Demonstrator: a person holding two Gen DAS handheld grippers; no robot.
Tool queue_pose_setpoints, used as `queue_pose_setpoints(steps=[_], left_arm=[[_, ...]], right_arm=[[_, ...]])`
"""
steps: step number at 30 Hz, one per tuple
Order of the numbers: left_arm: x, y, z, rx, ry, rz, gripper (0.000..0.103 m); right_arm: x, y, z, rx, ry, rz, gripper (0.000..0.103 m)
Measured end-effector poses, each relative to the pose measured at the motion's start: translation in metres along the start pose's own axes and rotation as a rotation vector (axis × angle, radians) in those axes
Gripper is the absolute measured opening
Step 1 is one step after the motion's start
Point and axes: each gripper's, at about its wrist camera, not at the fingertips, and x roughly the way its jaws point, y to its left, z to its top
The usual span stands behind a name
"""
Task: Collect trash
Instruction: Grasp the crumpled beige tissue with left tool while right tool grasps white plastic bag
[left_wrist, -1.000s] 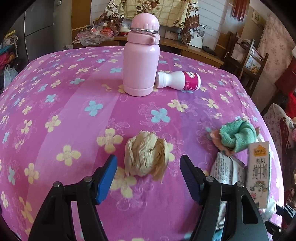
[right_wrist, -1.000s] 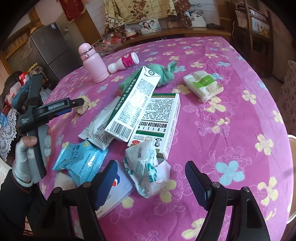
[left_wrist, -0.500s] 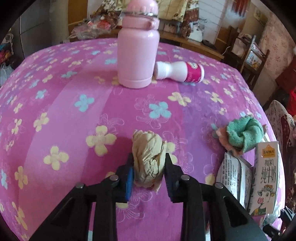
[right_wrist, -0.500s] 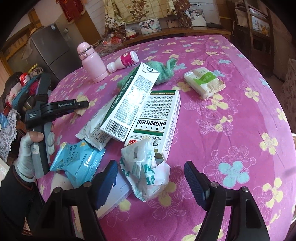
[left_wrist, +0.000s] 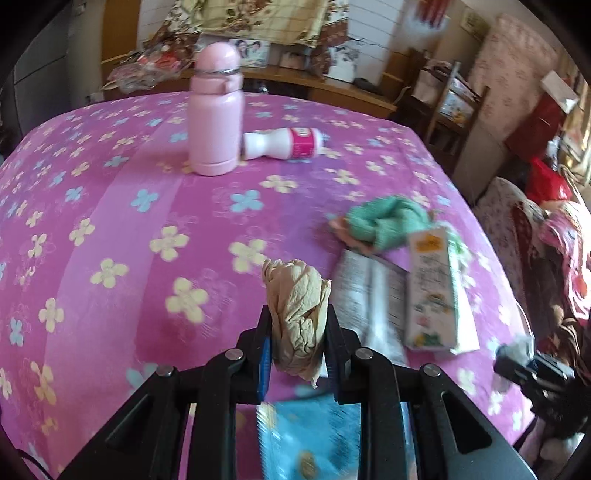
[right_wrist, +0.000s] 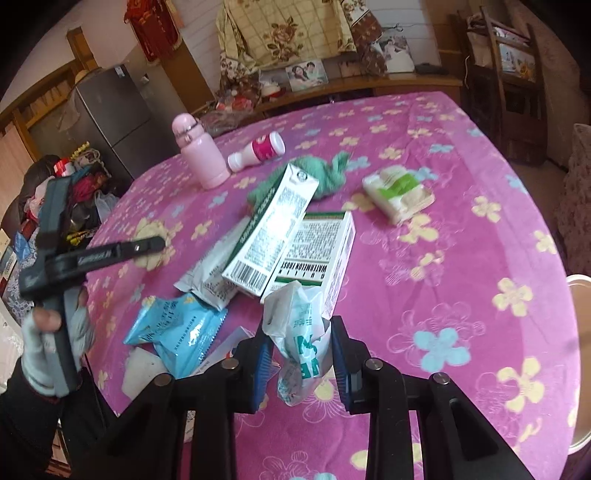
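Note:
My left gripper (left_wrist: 298, 341) is shut on a crumpled beige paper ball (left_wrist: 298, 317) and holds it above the pink flowered tablecloth (left_wrist: 110, 206). My right gripper (right_wrist: 302, 354) is shut on a crumpled white and green plastic bag (right_wrist: 301, 332) at the near edge of a trash pile. The pile holds a white and green carton (right_wrist: 273, 229), a flat box (right_wrist: 317, 254) and a blue snack packet (right_wrist: 173, 328). The left gripper also shows in the right wrist view (right_wrist: 147, 243), held by a gloved hand.
A pink flask (left_wrist: 215, 118) stands at the back with a small white and pink bottle (left_wrist: 284, 144) lying beside it. A green cloth (left_wrist: 384, 221), a milk carton (left_wrist: 430, 291) and a tissue pack (right_wrist: 399, 194) lie on the table. Chairs stand at right.
My left gripper lifted the paper ball off the table and swung right. My right gripper went from open to shut on the plastic bag.

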Motion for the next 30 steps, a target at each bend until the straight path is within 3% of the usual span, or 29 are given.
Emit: queue_pose_setpoints(steps=[13,30], left_arm=[[-0.033,-0.081,-0.02,0.124,-0.024,-0.057,0.026],[-0.029,-0.213,-0.039,0.294,0.006,-0.167,0.026]], right_arm=[[-0.041,-0.013,-0.004,0.004,-0.059,-0.029,0.033],[-0.106,-0.083,-0.008,0.054,-0.124,-0.176,0.033]])
